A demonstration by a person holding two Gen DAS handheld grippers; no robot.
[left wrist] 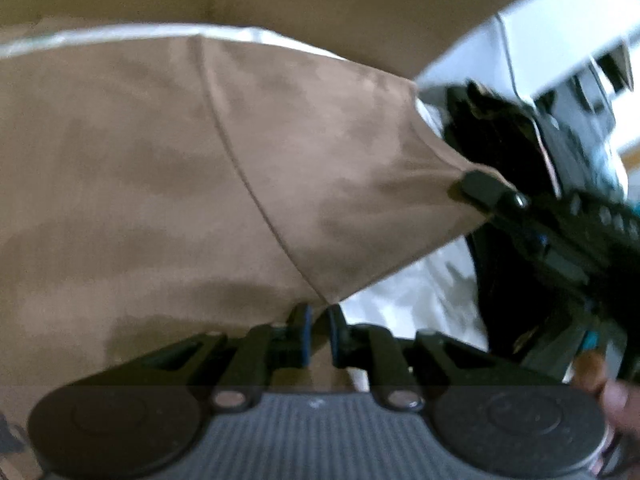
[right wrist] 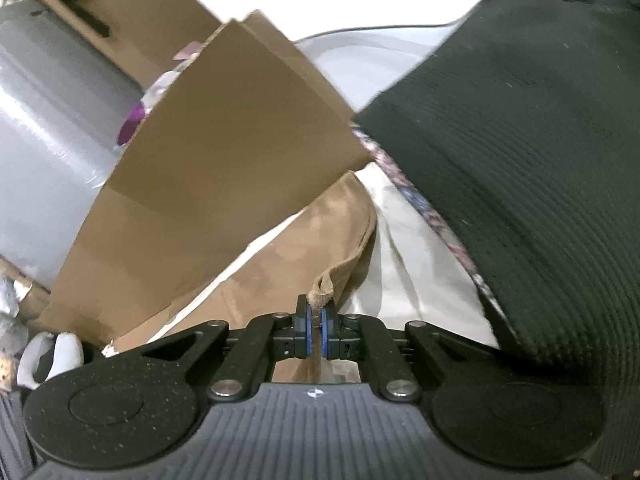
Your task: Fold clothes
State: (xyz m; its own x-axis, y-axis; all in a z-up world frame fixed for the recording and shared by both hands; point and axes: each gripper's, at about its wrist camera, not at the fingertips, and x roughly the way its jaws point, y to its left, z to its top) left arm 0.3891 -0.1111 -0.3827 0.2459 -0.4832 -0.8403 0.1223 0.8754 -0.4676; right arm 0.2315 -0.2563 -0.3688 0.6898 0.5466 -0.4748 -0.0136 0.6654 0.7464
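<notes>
A brown garment hangs stretched across most of the left wrist view, a seam running down it. My left gripper is shut on its lower edge, with cloth between the blue pads. At the right, my right gripper pinches another corner of the same cloth. In the right wrist view, the right gripper is shut on a folded hem of the brown garment, which trails away over a white sheet.
A cardboard box stands beyond the garment, seen also as cardboard at the top. Black ribbed fabric fills the right. A grey wrapped roll sits left. A hand shows at the lower right.
</notes>
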